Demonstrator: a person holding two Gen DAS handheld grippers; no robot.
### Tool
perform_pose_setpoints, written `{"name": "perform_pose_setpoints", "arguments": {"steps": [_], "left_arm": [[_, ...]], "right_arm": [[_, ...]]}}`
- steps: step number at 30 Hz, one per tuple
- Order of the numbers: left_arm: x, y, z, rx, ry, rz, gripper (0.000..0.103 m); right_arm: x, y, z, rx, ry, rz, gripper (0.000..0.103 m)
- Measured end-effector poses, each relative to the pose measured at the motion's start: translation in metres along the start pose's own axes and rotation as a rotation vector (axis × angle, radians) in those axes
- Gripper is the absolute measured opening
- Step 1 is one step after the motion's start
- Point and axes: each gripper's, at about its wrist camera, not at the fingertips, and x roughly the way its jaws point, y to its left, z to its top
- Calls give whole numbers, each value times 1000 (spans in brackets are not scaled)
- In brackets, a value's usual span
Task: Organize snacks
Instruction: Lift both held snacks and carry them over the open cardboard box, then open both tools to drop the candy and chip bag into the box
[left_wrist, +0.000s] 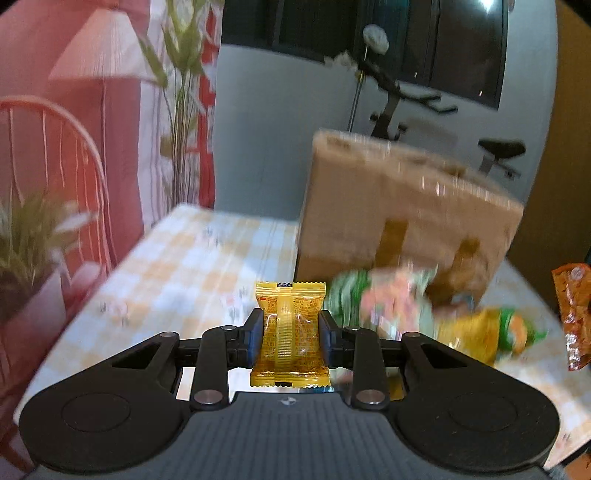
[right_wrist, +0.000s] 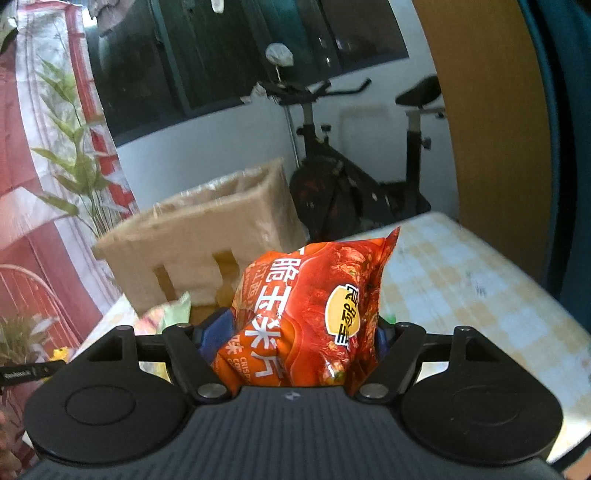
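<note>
Left claw: the left claw (left_wrist: 290, 334) pinches a small yellow snack packet (left_wrist: 290, 332) upright between its pads, above the near part of the table (left_wrist: 177, 266).
Right claw: the right claw (right_wrist: 295, 332) is closed on a big orange chip bag (right_wrist: 306, 314), which bulges up and out past the fingers.
Box: a cardboard box (left_wrist: 399, 206) stands at the far side of the table, open at the top; the inside is not visible from either camera, so I cannot tell what it holds.
Loose snacks: a green and pink bag (left_wrist: 380, 299) and a yellow and green bag (left_wrist: 491, 332) lie on the table just in front of the box, outside it.
Risk, chip bag: likely to be crushed or to slide out, since it is puffy and slick.
Risk, box: both loads arriving together could collide at the opening, or knock the rim and push the box back.
Risk, small packet: held by its middle only, it could twist free on a quick swing.
</note>
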Motion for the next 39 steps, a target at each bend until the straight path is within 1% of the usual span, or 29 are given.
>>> {"name": "perform_pose_setpoints", "arguments": {"steps": [8, 12, 17, 22, 27, 30, 33, 36, 39], "left_arm": [[-1, -9, 52, 30, -102, -61, 33], [9, -16, 70, 25, -118, -94, 33], [29, -24, 87, 11, -127, -113, 33], [53, -34, 112, 9, -155, -139, 33], [81, -52, 138, 35, -189, -174, 33], [101, -61, 149, 40, -178, -186, 33], [121, -67, 153, 25, -158, -199, 33], [139, -76, 155, 26, -130, -202, 33], [152, -84, 157, 55, -109, -198, 33]], "right_arm": [[16, 8, 49, -26, -98, 30, 75], [31, 11, 68, -43, -120, 42, 75], [52, 18, 85, -67, -166, 69, 75], [86, 25, 106, -67, -184, 118, 75], [127, 37, 130, -133, -211, 159, 75], [156, 46, 142, -180, -189, 182, 75], [185, 56, 147, -239, -155, 197, 75], [212, 66, 146, -283, -94, 199, 75], [232, 71, 145, -293, -27, 200, 76]]}}
